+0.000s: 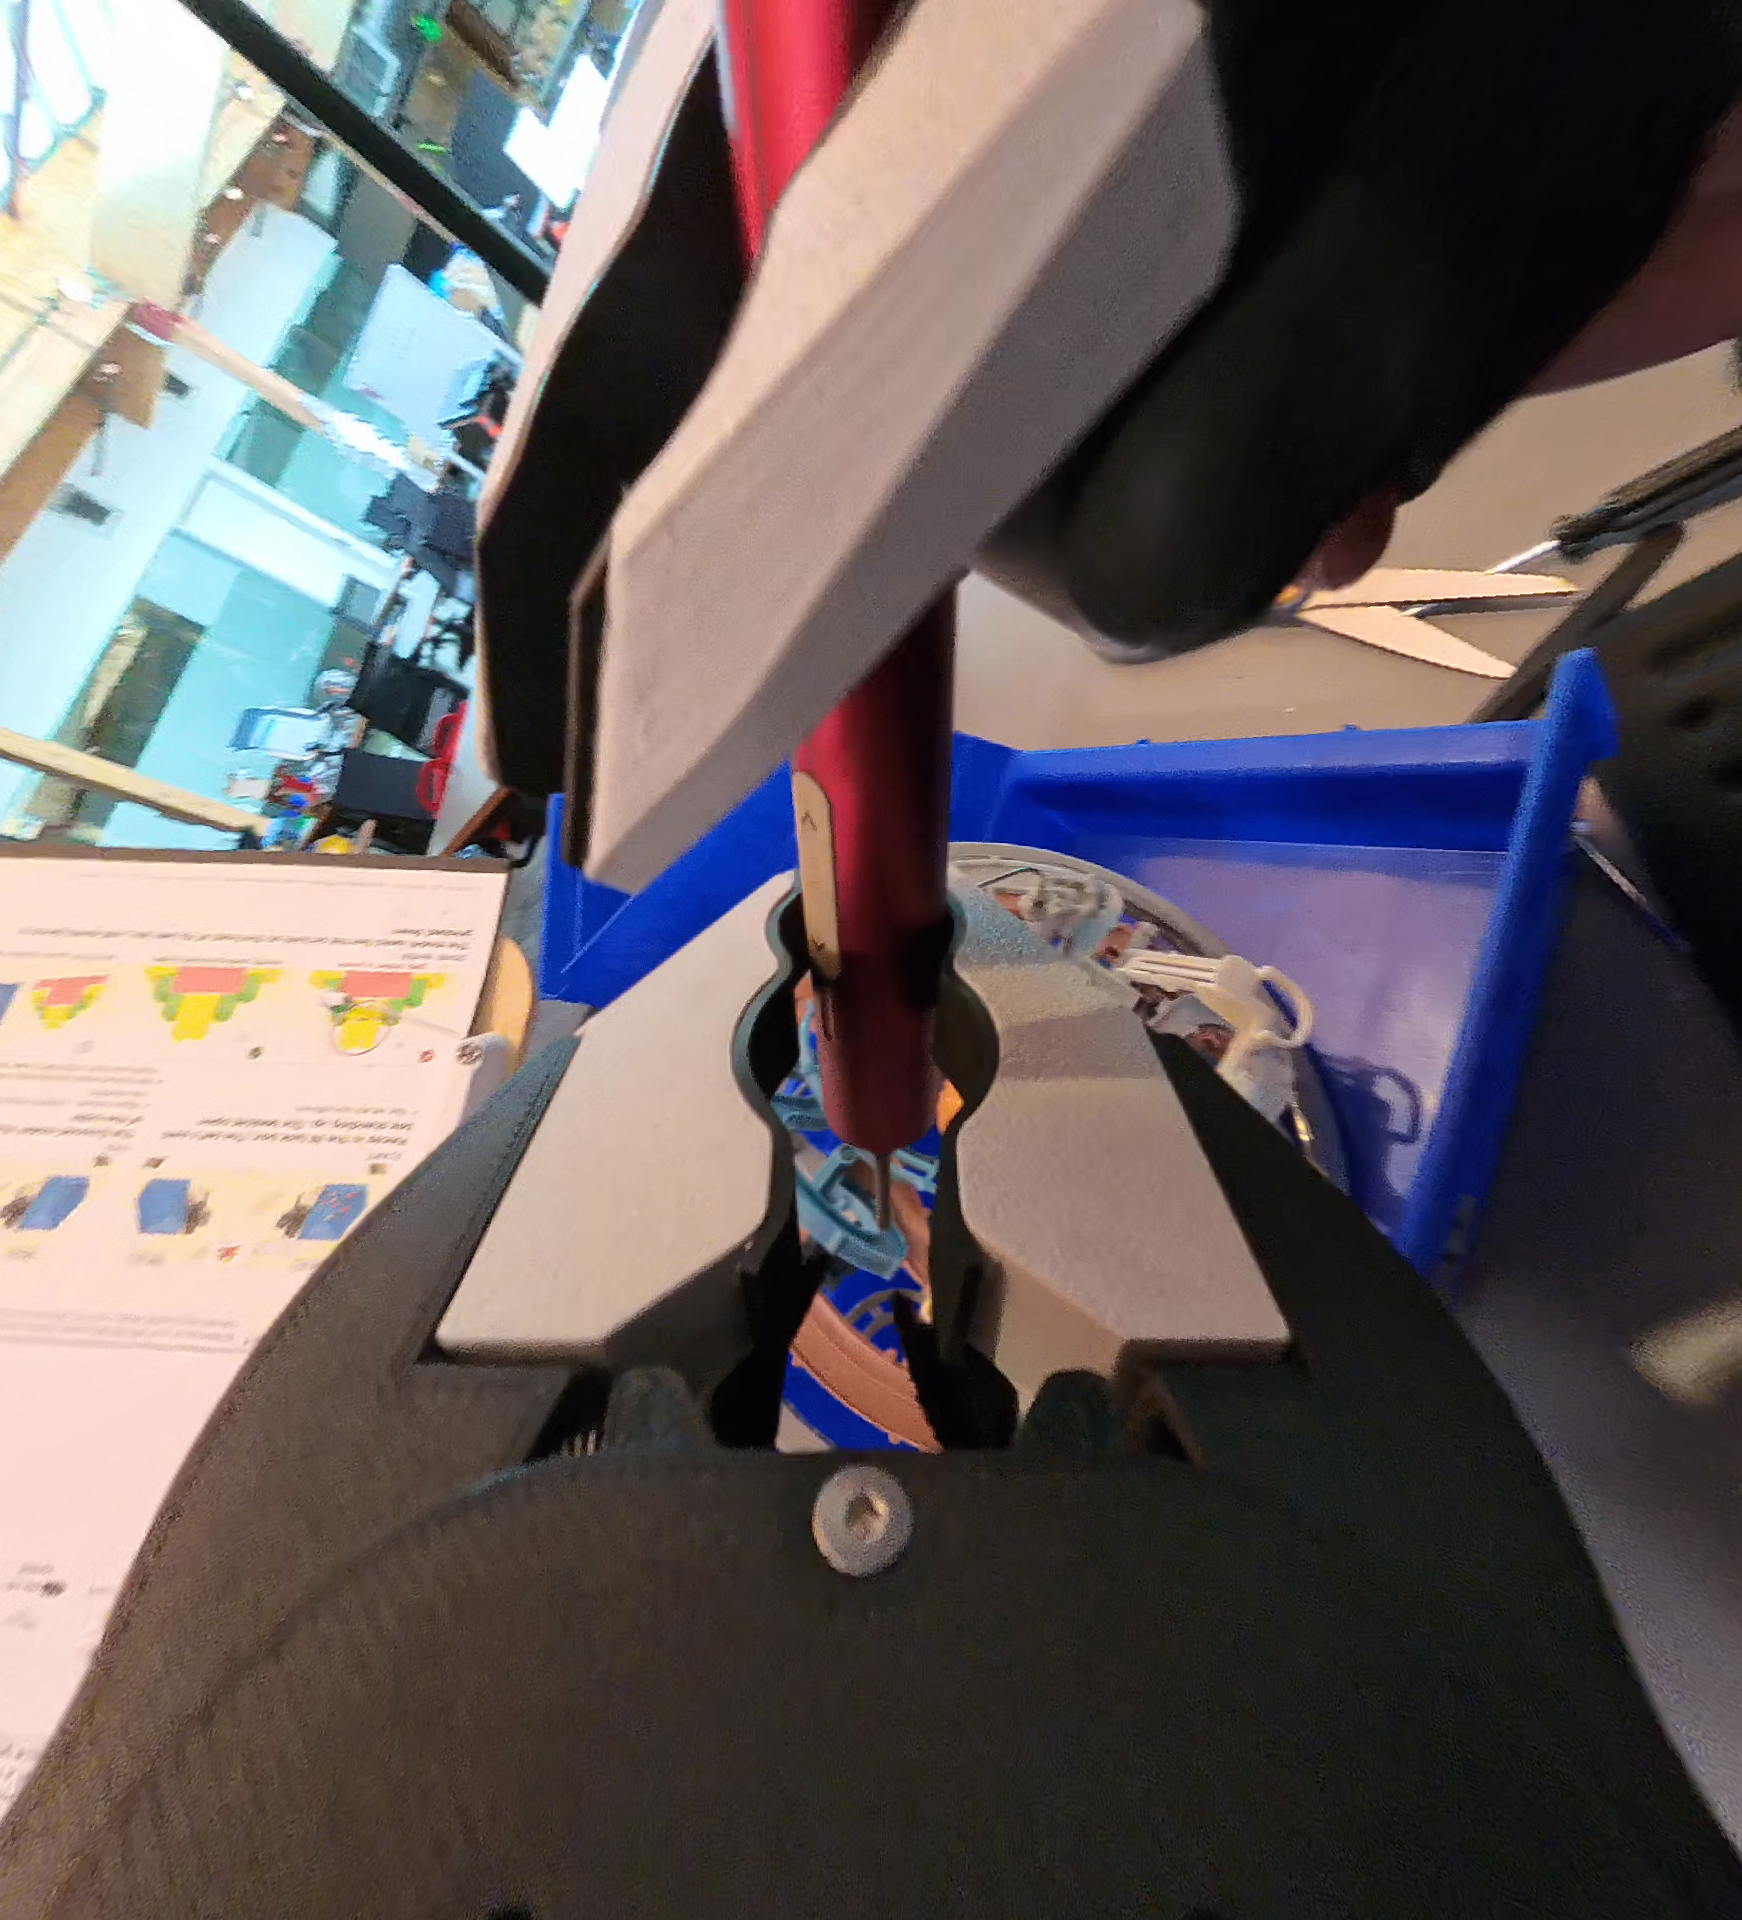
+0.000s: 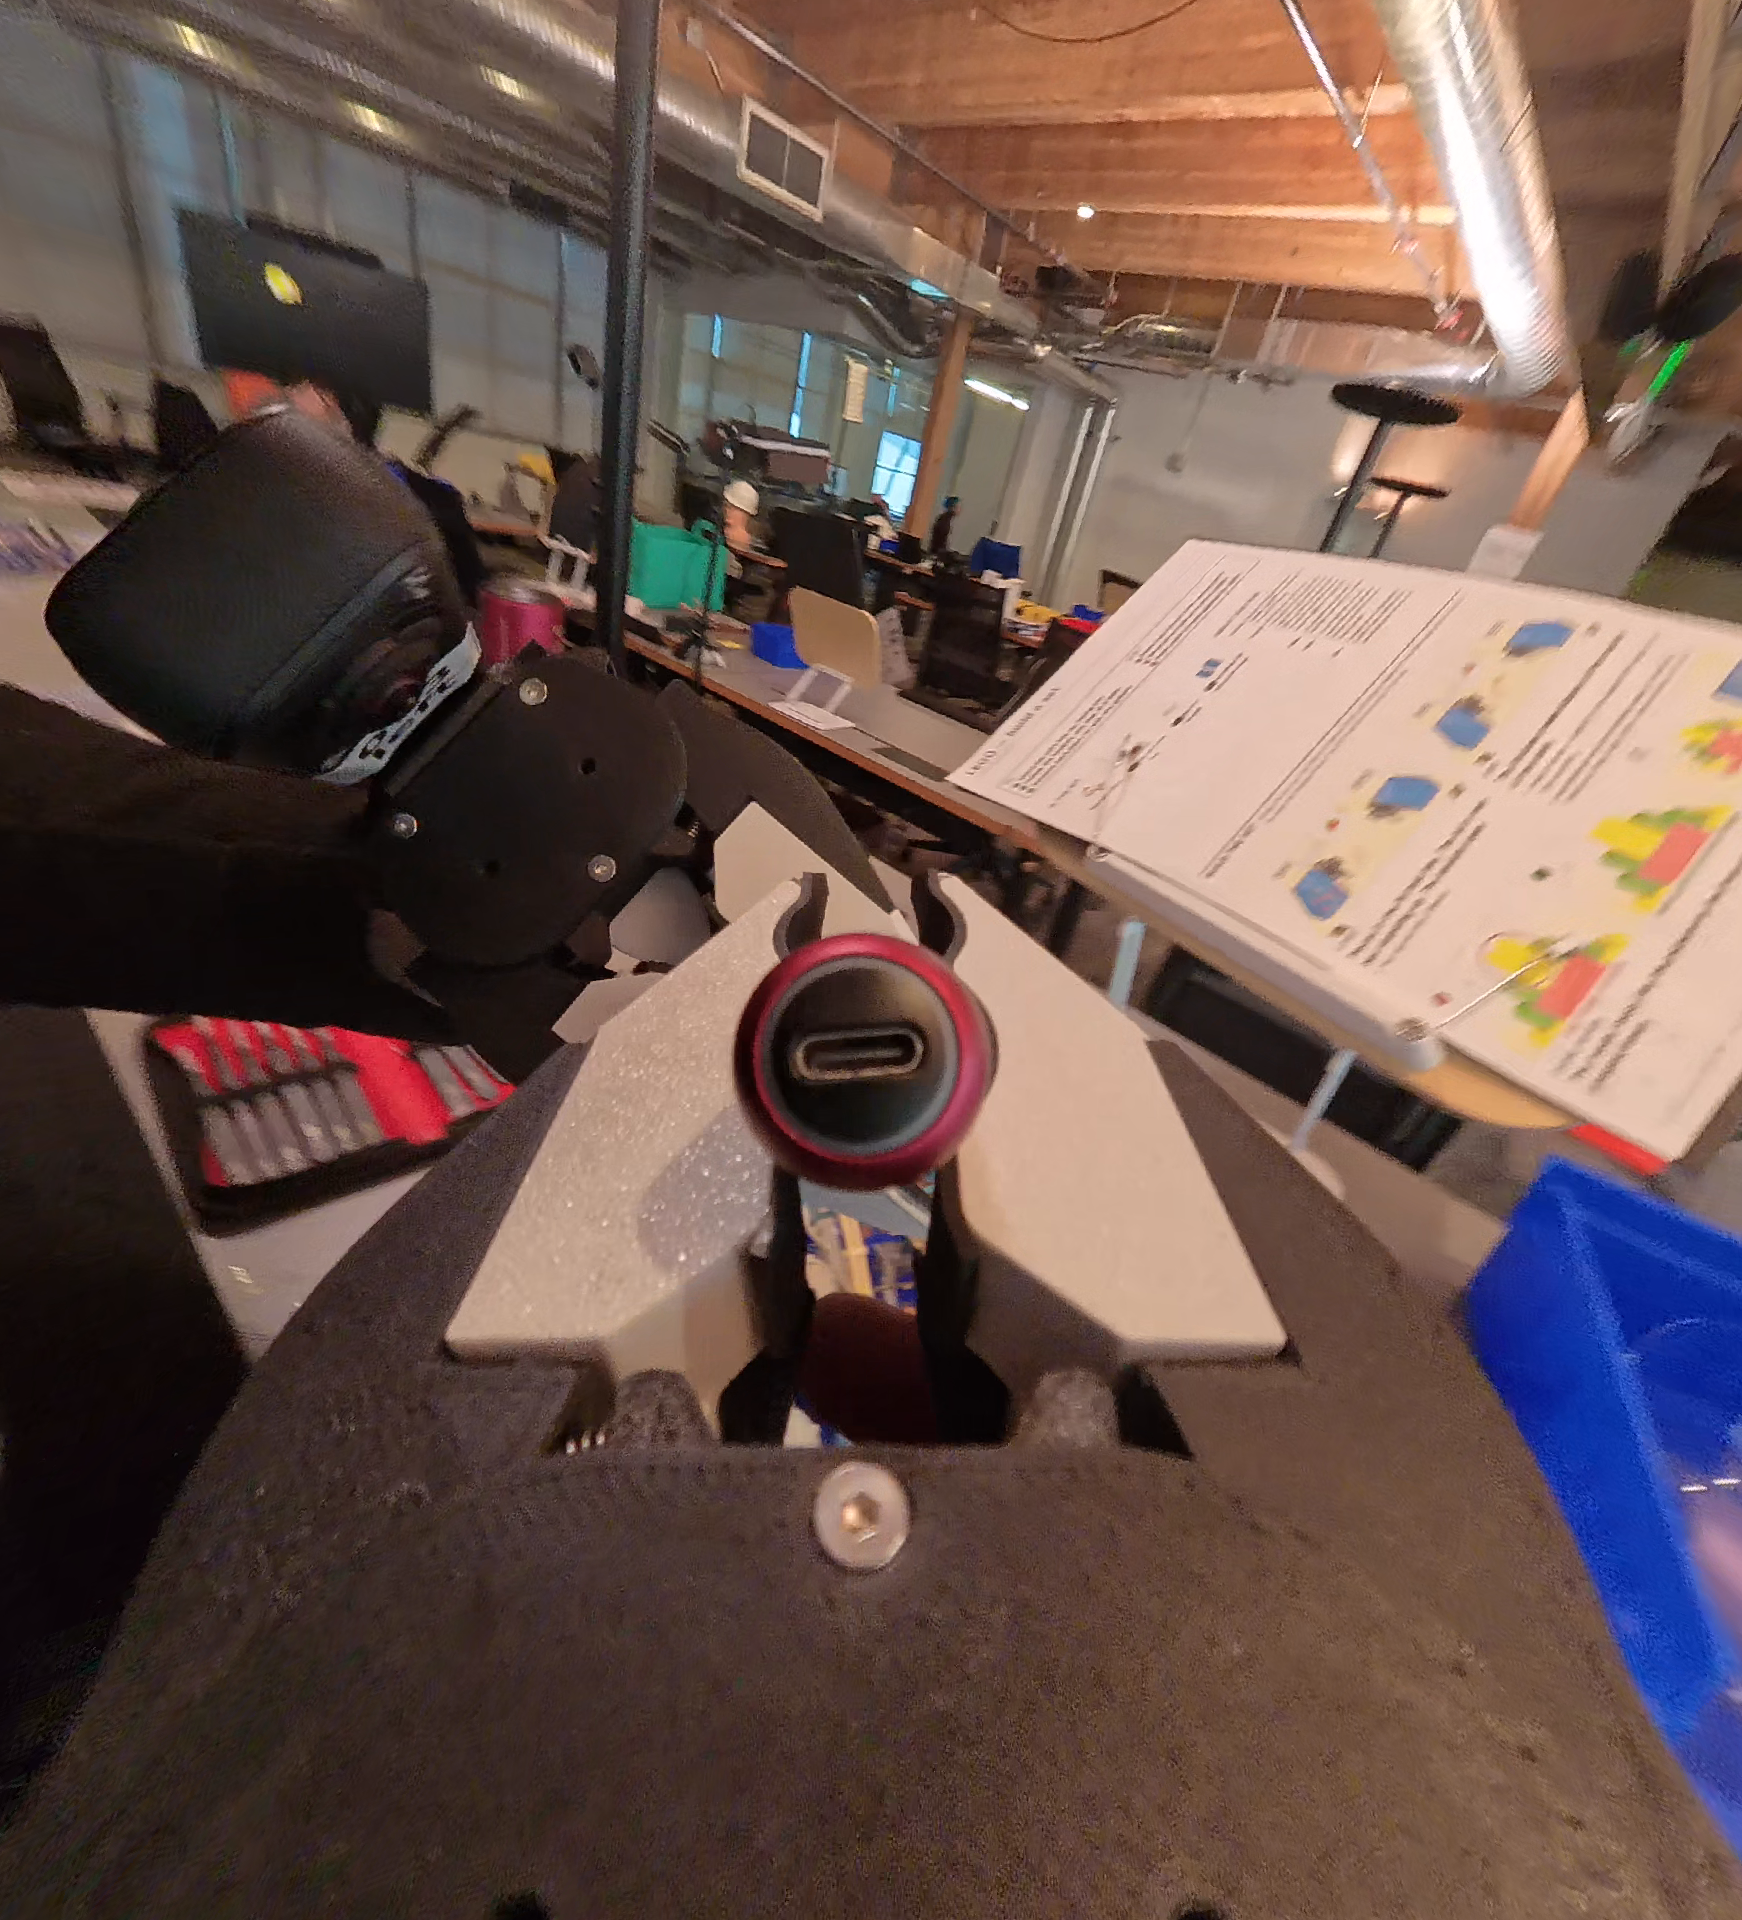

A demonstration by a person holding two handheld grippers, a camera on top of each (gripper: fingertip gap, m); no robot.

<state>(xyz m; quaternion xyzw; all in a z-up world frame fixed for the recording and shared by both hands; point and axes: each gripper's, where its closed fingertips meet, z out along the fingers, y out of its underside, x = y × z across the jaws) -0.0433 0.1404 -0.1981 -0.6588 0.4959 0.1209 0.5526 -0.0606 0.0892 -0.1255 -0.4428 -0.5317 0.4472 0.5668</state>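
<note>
Centre of the left wrist view, the slim red metal electric screwdriver [image 1: 882,1018] stands near upright, both grippers clenched on it: left gripper [image 1: 872,1091] clamps the lower barrel in its notch, right gripper [image 1: 742,520] grips higher up; right wrist view looks straight at the tool's butt end [image 2: 862,1060] seated between the right gripper's grey pads [image 2: 638,1174]. Its thin bit tip [image 1: 881,1195] sits on or just above a light-blue plastic part [image 1: 851,1210], contact unclear, over a round grey housing [image 1: 1054,997] inside the blue plastic bin [image 1: 1469,935]. Risk: two grips on one shaft, any mismatch tilts the bit and it could skid off or snap the small blue part. Room is tight: bin wall close at right of frame, printed instruction sheet on a stand [image 1: 202,1091] close at left, scissors [image 1: 1418,613] and red bit case [image 2: 327,1101] lie well apart; open space only above
</note>
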